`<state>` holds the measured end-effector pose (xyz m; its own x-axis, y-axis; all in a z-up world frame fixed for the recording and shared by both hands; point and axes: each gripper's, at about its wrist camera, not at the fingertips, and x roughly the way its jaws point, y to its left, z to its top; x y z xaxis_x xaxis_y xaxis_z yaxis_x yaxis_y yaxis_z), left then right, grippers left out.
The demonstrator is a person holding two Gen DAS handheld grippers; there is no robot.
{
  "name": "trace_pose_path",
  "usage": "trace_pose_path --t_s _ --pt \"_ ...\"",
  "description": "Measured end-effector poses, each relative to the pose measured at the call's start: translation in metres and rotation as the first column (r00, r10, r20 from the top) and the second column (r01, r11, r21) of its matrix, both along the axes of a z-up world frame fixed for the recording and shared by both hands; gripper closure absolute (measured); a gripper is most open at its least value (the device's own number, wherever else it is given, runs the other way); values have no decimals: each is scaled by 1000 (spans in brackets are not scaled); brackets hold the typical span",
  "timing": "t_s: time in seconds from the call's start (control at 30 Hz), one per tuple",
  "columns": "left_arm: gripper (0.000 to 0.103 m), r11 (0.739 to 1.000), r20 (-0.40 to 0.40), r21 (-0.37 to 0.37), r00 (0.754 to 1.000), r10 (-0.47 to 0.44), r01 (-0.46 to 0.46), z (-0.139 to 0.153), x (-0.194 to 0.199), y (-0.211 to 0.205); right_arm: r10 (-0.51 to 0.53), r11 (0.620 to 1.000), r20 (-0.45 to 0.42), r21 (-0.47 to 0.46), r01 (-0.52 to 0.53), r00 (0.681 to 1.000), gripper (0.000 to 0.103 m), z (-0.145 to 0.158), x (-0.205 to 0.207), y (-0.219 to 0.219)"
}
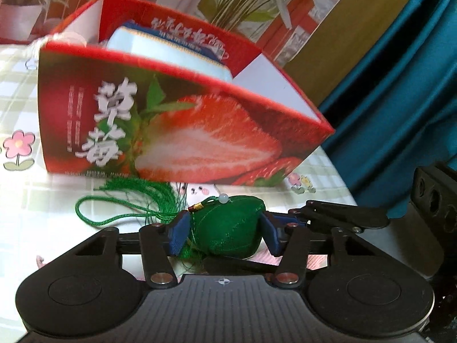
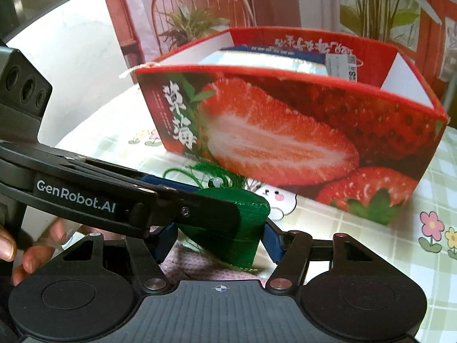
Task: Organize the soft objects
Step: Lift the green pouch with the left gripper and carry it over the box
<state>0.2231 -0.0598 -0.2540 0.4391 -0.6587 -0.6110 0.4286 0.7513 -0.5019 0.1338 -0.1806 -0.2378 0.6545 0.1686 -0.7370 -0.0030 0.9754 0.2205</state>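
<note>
A green stuffed sachet (image 1: 228, 225) with a white bead, a cord loop and a green tassel (image 1: 142, 194) sits just above the table in front of the red strawberry box (image 1: 182, 125). My left gripper (image 1: 225, 234) is shut on the sachet, its blue pads pressing both sides. In the right wrist view my right gripper (image 2: 220, 240) also has its blue pads against the same sachet (image 2: 245, 228), and the left gripper's arm (image 2: 114, 200) crosses over from the left. The open-topped box (image 2: 285, 131) holds a pale blue soft item (image 1: 168, 54).
The table has a checked cloth with flower prints (image 1: 20, 148). Potted plants (image 1: 242, 3) stand behind the box. A teal curtain (image 1: 400, 85) hangs at the right. A pink knitted cloth (image 2: 194, 265) lies under the right gripper. A chair (image 2: 200, 8) stands beyond the table.
</note>
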Motion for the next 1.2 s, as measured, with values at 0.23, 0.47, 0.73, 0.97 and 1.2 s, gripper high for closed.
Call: trace_pose_path --t_s 0.23,0.47,0.73,0.97,1.2 --pt "48 999 98 -36 995 3 1 42 2 2 14 999 92 -46 -10 996 44 34 -1 -3" --pt "48 998 223 -55 975 3 9 92 6 -2 28 995 222 -97 -6 975 44 83 -1 -11" --pt "48 996 356 -84 934 15 16 144 22 -12 35 989 339 -149 17 940 44 137 12 -29" --pt "47 988 436 -155 899 41 30 177 42 -27 50 966 443 -248 69 895 44 180 26 -45" --pt "47 988 392 -154 919 37 25 161 61 -43 78 927 443 -362 99 893 44 181 43 -59"
